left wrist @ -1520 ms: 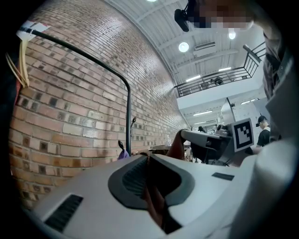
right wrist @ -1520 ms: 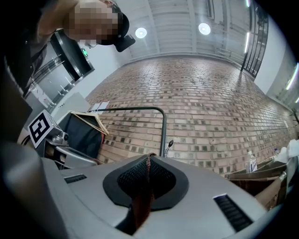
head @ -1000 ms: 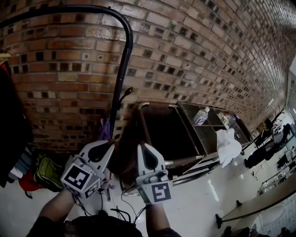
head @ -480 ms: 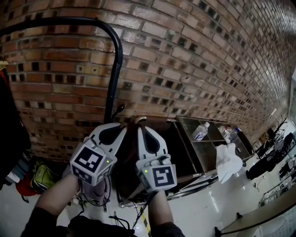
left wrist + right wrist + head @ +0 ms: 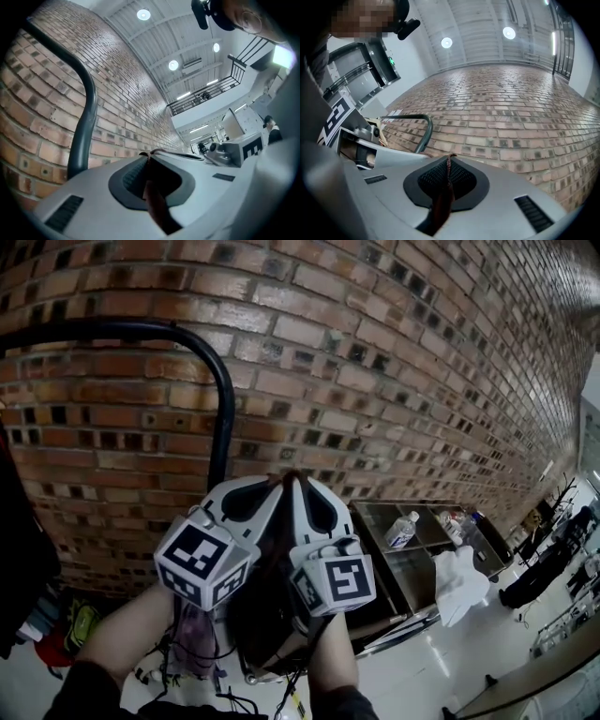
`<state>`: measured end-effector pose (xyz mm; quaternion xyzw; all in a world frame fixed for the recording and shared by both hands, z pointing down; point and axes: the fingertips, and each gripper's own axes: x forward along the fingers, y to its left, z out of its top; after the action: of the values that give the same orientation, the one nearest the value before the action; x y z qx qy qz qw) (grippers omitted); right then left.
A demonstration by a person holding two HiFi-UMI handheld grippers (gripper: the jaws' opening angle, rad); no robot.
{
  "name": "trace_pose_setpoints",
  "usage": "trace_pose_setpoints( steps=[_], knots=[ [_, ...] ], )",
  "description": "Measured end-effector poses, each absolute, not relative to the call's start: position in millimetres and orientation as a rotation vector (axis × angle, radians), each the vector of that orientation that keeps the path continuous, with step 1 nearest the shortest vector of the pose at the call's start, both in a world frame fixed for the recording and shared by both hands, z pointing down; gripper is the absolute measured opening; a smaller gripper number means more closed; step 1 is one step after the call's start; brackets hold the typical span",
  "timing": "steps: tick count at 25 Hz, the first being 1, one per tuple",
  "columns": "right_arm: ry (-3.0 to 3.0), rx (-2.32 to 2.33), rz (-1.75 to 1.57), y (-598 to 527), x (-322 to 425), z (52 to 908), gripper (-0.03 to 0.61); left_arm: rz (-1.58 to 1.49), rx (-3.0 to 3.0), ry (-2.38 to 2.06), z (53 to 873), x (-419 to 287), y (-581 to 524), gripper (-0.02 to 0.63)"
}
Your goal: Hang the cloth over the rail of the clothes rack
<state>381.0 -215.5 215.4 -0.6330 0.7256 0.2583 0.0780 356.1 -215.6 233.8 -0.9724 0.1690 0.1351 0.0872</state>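
Observation:
A dark brown cloth (image 5: 267, 615) hangs down between my two grippers, raised in front of the brick wall. My left gripper (image 5: 270, 482) is shut on its upper edge, and the cloth (image 5: 157, 211) shows as a thin strip pinched between the jaws. My right gripper (image 5: 292, 479) is shut on the same edge close beside it, with the cloth (image 5: 443, 201) squeezed between its jaws. The black rail of the clothes rack (image 5: 112, 331) arches above and to the left of both grippers; its upright (image 5: 84, 122) stands left of the left gripper, and the rail (image 5: 419, 123) shows beyond the right one.
A brick wall (image 5: 394, 352) fills the background. A metal cart (image 5: 427, 549) with a plastic bottle (image 5: 403, 529) stands at lower right, with a white cloth (image 5: 461, 579) draped at its end. Dark garments (image 5: 19, 559) hang at the far left above bags on the floor.
Both grippers have risen with the cloth, up towards the rail's height, and drawn closer together. The head view has tilted, so the rail sits lower and further left in frame.

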Motion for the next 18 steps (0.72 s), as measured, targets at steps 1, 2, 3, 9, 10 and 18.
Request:
trace_pose_setpoints(
  steps=[1,2,3,9,10,18],
  knots=[
    [2.161,-1.899,0.776,-217.6,384.1,207.3,0.019,0.418,-2.898,0.495,225.1,359.2,-218.7,0.020],
    [2.149,-1.901,0.777,-219.6,387.5,199.3,0.020,0.432,-2.892,0.491,216.4,362.7,-222.0,0.020],
    [2.137,-1.902,0.780,-221.8,390.8,191.4,0.020,0.446,-2.880,0.491,207.9,366.2,-225.4,0.021],
    [2.080,-1.938,0.886,-237.1,398.8,150.2,0.019,0.564,-2.802,0.503,160.8,379.4,-241.9,0.021],
    [2.073,-1.943,0.908,-238.5,398.9,143.1,0.020,0.578,-2.794,0.490,153.6,381.2,-242.4,0.021],
    [1.984,-1.857,0.886,-246.6,419.2,79.2,0.018,0.710,-2.737,0.442,92.3,396.9,-247.7,0.021]
  ],
)
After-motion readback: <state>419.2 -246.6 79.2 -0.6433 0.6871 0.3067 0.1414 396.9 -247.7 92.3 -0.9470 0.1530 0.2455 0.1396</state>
